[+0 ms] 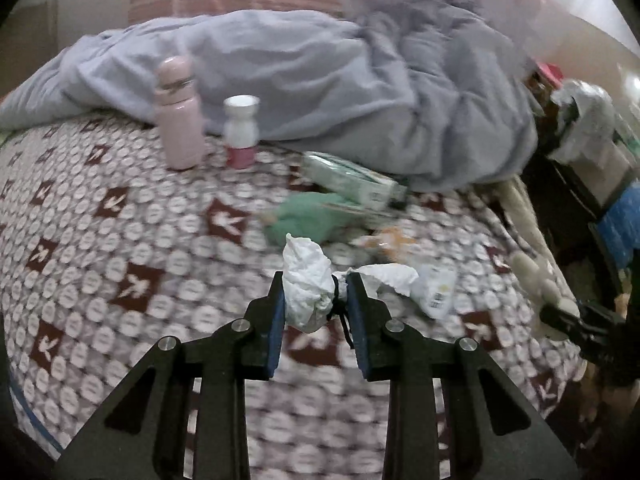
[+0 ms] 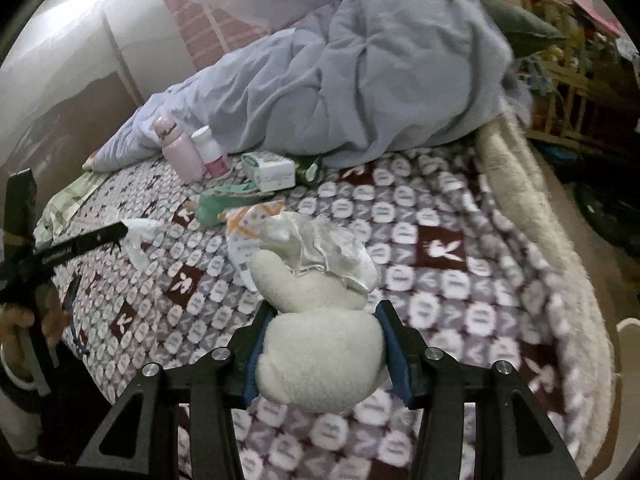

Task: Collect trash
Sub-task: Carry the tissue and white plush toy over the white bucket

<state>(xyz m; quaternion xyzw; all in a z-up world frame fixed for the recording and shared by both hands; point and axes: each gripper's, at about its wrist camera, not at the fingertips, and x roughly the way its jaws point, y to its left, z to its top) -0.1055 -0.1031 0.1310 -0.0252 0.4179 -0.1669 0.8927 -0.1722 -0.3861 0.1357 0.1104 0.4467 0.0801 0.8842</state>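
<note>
On the patterned red-and-white bedspread (image 2: 440, 216) there are two upright bottles: one tall pale-pink flask (image 1: 179, 114) and one smaller white bottle with a pink base (image 1: 241, 132). One green-and-white carton box (image 2: 269, 171) lies near them, beside one crumpled green cloth piece (image 1: 308, 216). One orange-printed wrapper (image 2: 252, 220) lies flat. One crumpled white tissue wad (image 1: 306, 292) and one cream plush toy (image 2: 320, 356) are each between jaws. One rumpled lilac-grey duvet (image 1: 320, 80) lies behind.
</note>
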